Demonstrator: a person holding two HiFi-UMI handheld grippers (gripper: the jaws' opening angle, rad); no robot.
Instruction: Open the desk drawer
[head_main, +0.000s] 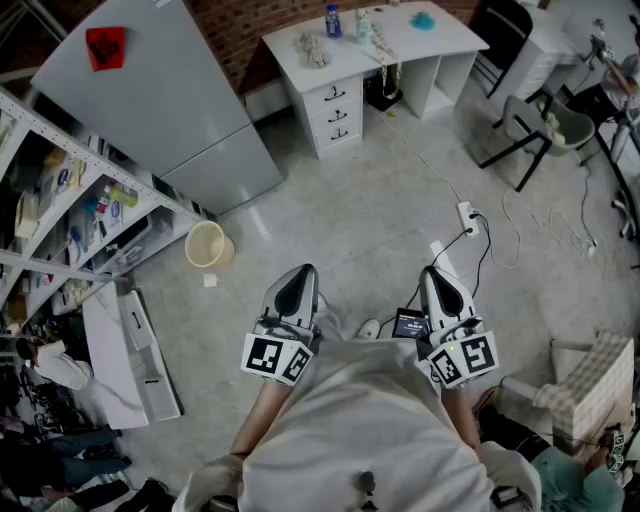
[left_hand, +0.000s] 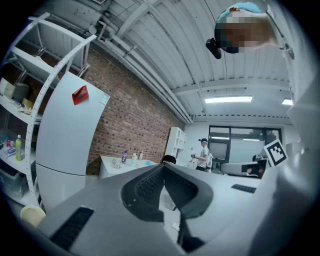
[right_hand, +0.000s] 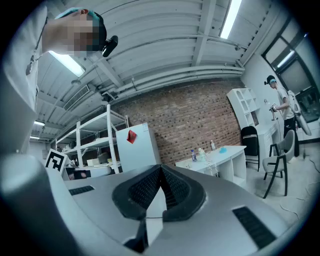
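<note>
Left claw (head_main: 299, 272), right claw (head_main: 436, 272): both clenched on nothing, held level at waist. Carry posture, I judge, since nothing is in reach. White table (head_main: 455, 38) stands well off against the brick wall (head_main: 240, 30); its drawer stack (head_main: 335, 112) is shut.

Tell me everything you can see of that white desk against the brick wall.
The desk is white and looks like painted board, standing on the floor against the brick wall. Its left part, as seen, holds three stacked drawers with dark handles, all shut; its right part is open legroom. A blue bottle, a teal object and other small items sit on top.
</note>
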